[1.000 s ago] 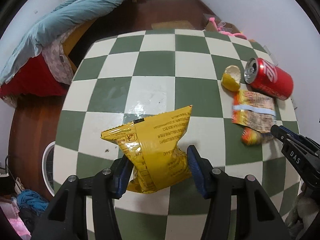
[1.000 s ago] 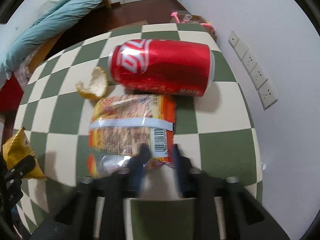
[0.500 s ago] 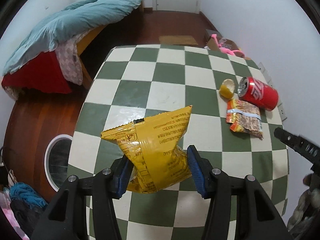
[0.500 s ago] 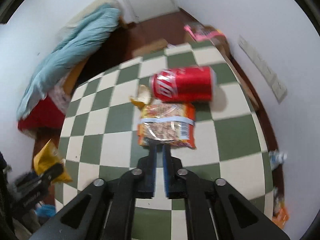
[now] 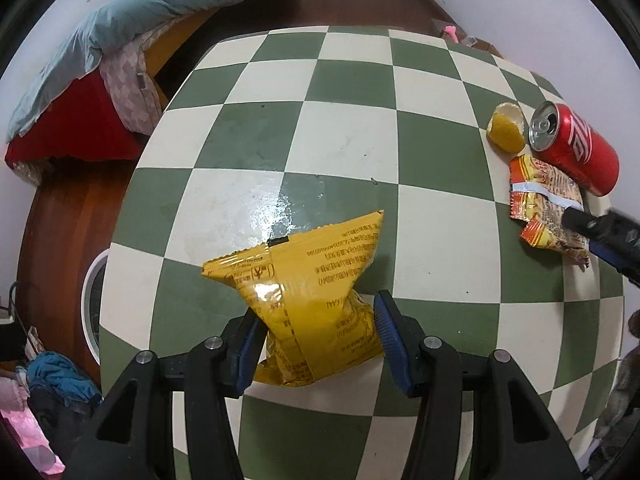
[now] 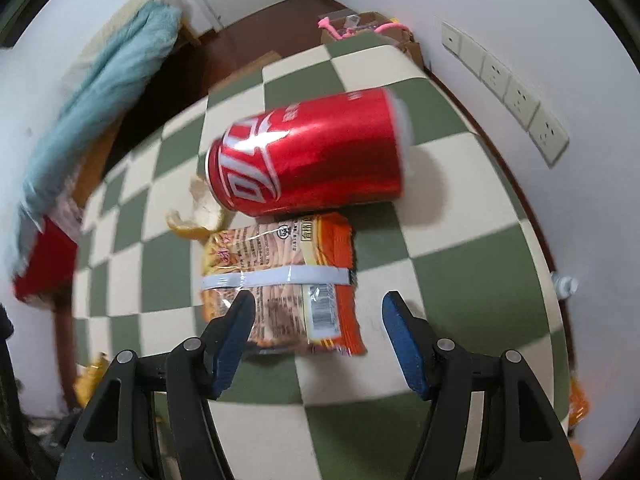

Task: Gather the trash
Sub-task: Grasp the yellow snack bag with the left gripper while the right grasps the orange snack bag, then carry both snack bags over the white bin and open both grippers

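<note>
Left gripper (image 5: 318, 334): blue pads closed against both sides of a yellow snack bag (image 5: 308, 292), pinching its lower half. The bag is crumpled, its top fanning out above the checkered green-and-cream desk (image 5: 344, 128); whether its bottom edge touches the surface cannot be told from this angle.

Right gripper (image 6: 318, 326): jaws spread wide, nothing between the pads. It sits low over the near end of an orange noodle wrapper (image 6: 280, 276), which lies flat on the desk (image 6: 460, 272). Left pad overlaps the wrapper's near left part; right pad is off to its right, over bare desk.

Just beyond the wrapper, touching its far edge, a red cola can (image 6: 312, 160) lies on its side, slightly blurred. A piece of orange peel (image 6: 200, 216) sits at the can's left end, next to the wrapper's far left corner.

Left wrist view shows the same cluster at the desk's right side: can (image 5: 576, 144), peel (image 5: 506, 128), wrapper (image 5: 546, 208), with the right gripper's tip over the wrapper's near end.

Beyond the desk: a bed with a pale blue duvet (image 5: 132, 20) and wall sockets (image 6: 508, 92).
</note>
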`<state>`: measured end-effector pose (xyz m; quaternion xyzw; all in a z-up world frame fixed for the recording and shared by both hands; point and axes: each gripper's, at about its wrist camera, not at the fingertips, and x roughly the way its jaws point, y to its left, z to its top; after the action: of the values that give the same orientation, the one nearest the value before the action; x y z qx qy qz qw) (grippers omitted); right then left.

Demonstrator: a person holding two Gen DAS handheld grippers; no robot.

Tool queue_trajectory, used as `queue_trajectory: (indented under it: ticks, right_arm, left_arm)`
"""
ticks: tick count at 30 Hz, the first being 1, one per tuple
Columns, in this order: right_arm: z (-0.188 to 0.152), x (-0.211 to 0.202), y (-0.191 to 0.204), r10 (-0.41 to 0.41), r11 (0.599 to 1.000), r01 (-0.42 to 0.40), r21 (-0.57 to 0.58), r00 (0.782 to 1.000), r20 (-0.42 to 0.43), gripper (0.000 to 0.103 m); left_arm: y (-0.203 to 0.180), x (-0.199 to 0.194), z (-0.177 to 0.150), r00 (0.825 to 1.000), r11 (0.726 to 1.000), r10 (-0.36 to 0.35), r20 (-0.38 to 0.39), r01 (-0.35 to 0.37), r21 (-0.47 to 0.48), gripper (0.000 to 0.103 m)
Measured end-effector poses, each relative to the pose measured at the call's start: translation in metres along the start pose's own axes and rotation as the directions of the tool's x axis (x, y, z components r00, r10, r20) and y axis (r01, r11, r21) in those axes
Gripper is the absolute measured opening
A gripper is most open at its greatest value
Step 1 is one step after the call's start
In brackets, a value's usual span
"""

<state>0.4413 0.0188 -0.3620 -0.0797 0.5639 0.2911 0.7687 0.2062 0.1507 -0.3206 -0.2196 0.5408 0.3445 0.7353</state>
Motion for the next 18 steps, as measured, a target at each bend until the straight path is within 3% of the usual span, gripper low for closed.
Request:
queue_trajectory:
  ticks: [3, 5, 7, 18]
  right_arm:
    - [-0.008, 0.005, 0.019, -0.111, 0.987, 0.114, -0.117, 0.993, 0.035, 0.057]
    - [-0.014, 0.004, 0.024, -0.161, 0.972, 0.169, -0.163, 0.985, 0.065, 0.032]
    - [-0.018, 0.001, 0.022, -0.14, 0.972, 0.15, -0.18, 0.988, 0.07, 0.014]
    - [-0.049, -0.07, 0.027, 0.048, 0.988, -0.026, -0.155, 0.99, 0.136, 0.01]
  left_arm:
    - [0.0, 0.0, 0.0, 1.0, 1.0, 0.001, 0.005, -0.001, 0.006, 0.05]
    - [0.0, 0.0, -0.001, 1.0, 1.0, 0.002, 0.009, -0.002, 0.009, 0.05]
    - [0.001, -0.002, -0.002, 1.0, 1.0, 0.001, 0.013, -0.001, 0.009, 0.05]
    - [0.033, -0.054, -0.01, 0.995, 0.999, -0.034, 0.098, 0.037, -0.025, 0.05]
